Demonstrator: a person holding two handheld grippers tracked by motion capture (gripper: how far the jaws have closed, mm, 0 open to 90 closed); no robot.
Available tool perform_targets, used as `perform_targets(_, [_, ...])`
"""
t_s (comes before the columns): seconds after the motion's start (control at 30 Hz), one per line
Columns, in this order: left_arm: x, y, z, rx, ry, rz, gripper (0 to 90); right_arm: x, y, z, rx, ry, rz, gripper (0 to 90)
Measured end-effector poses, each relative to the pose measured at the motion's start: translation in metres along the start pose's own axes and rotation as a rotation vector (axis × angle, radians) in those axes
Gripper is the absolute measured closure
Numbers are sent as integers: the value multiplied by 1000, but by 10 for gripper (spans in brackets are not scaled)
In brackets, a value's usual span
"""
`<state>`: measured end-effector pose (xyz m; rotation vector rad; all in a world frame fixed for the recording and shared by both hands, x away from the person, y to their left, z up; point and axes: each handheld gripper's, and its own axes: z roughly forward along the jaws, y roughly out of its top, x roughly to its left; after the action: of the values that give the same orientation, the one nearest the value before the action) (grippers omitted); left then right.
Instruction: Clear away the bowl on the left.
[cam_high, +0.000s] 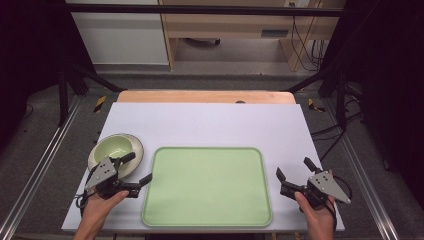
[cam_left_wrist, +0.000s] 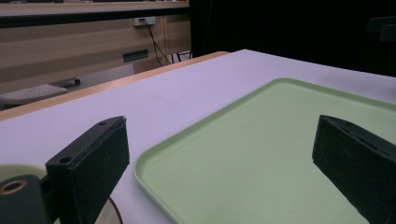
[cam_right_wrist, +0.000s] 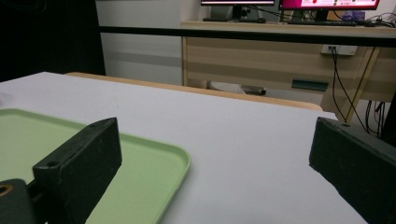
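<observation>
A flat light-green tray (cam_high: 207, 186) lies in the middle of the white table cover, nothing on it. A pale green bowl (cam_high: 116, 150) stands just left of the tray's far left corner. My left gripper (cam_high: 137, 169) is held low between bowl and tray, open, jaws wide apart with nothing between them; one jaw reaches the tray's left rim. In the left gripper view the tray (cam_left_wrist: 261, 158) spreads out between the two black jaws. My right gripper (cam_high: 295, 169) is open to the right of the tray, over bare cover. The tray's corner (cam_right_wrist: 154, 163) shows in the right gripper view.
The white cover (cam_high: 210, 122) overlays a wooden table whose far edge (cam_high: 205, 96) shows beyond it. Black frame posts stand at both sides. A wooden desk (cam_right_wrist: 280, 56) with monitors and cables is behind the table.
</observation>
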<state>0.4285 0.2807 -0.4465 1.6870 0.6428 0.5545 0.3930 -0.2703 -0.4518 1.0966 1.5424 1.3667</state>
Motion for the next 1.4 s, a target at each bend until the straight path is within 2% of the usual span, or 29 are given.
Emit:
perform_targets(0.1, [-1, 2, 0, -7, 6, -14, 37, -1, 0, 0, 0, -5, -1, 28])
perform_targets(0.23, [-2, 9, 0, -6, 25, -12, 42, 0, 0, -1, 7, -11, -3, 28])
perform_targets(0.3, [-1, 16, -1, 5, 46, -1, 44, 0, 0, -1, 6, -12, -8, 28])
perform_targets(0.33, [0, 25, -3, -3, 44, 0, 45, 0, 0, 0, 8, -16, -5, 29])
perform_targets(0.43, [3, 33, -3, 6, 55, 16, 48, 0, -1, 0, 13, -23, -5, 30])
perform_targets(0.47, [11, 41, -3, 4, 69, -1, 52, -1, -1, 0, 10, -25, -3, 31])
perform_targets(0.5, [11, 41, -3, 4, 69, -1, 53, -1, -1, 0, 10, -25, -3, 31])
perform_targets(0.53, [20, 50, -2, -8, 80, -10, 53, -1, -1, -1, 13, -31, 2, 32])
perform_targets(0.57, [20, 50, -2, -8, 80, -10, 53, -1, -1, -1, 13, -31, 2, 32])
perform_targets(0.63, [29, 60, -1, -1, 101, 5, 52, -1, 0, -2, 10, -34, -1, 33])
perform_targets(0.67, [39, 68, 1, 22, 138, 22, 55, -2, 0, -3, 11, -43, 0, 40])
perform_targets(0.7, [39, 68, 1, 22, 138, 22, 58, -2, 0, -3, 11, -43, 0, 40])
perform_targets(0.73, [48, 74, 1, 45, 195, 51, 67, -2, 0, -3, 7, -52, -5, 44])
perform_targets(0.77, [48, 74, 1, 45, 195, 51, 71, -2, 0, -3, 7, -52, -5, 44])
perform_targets(0.8, [55, 74, 0, 41, 226, 39, 71, -2, 1, -3, 1, -56, -7, 46])
perform_targets(0.83, [55, 74, 0, 41, 226, 39, 71, -2, 1, -3, 1, -56, -7, 46])
perform_targets(0.87, [59, 71, -2, 38, 237, 22, 71, -2, 0, -2, 3, -55, -8, 46])
perform_targets(0.9, [61, 70, -3, 47, 251, 18, 71, -1, 0, -2, 5, -53, -11, 46])
perform_targets(0.93, [65, 64, -8, 77, 289, 36, 67, 0, 0, -1, 5, -47, -11, 45])
perform_targets(0.97, [65, 64, -8, 77, 289, 36, 67, 0, 0, -1, 5, -47, -11, 45])
perform_targets(1.0, [68, 58, -15, 95, 318, 37, 67, 2, 0, -1, 11, -40, -12, 44])
perform_targets(1.07, [70, 55, -17, 106, 332, 33, 66, 3, 1, -1, 10, -32, -7, 44])
perform_targets(1.1, [73, 53, -20, 115, 353, 24, 66, 3, 1, -1, 10, -32, -7, 44])
perform_targets(1.13, [79, 49, -25, 109, 392, -12, 69, 3, 0, 1, 16, -27, -10, 44])
perform_targets(1.17, [79, 49, -25, 109, 392, -12, 69, 3, 0, 1, 16, -27, -10, 44])
perform_targets(1.2, [84, 46, -28, 114, 418, -35, 71, 4, -1, 2, 26, -24, -8, 44])
perform_targets(1.3, [87, 42, -31, 127, 440, -50, 72, 5, -1, 2, 31, -23, -8, 44])
perform_targets(1.33, [90, 39, -33, 133, 461, -80, 78, 6, -1, 2, 29, -18, -11, 45])
perform_targets(1.4, [93, 38, -35, 137, 464, -85, 78, 6, -1, 3, 31, -18, -13, 45])
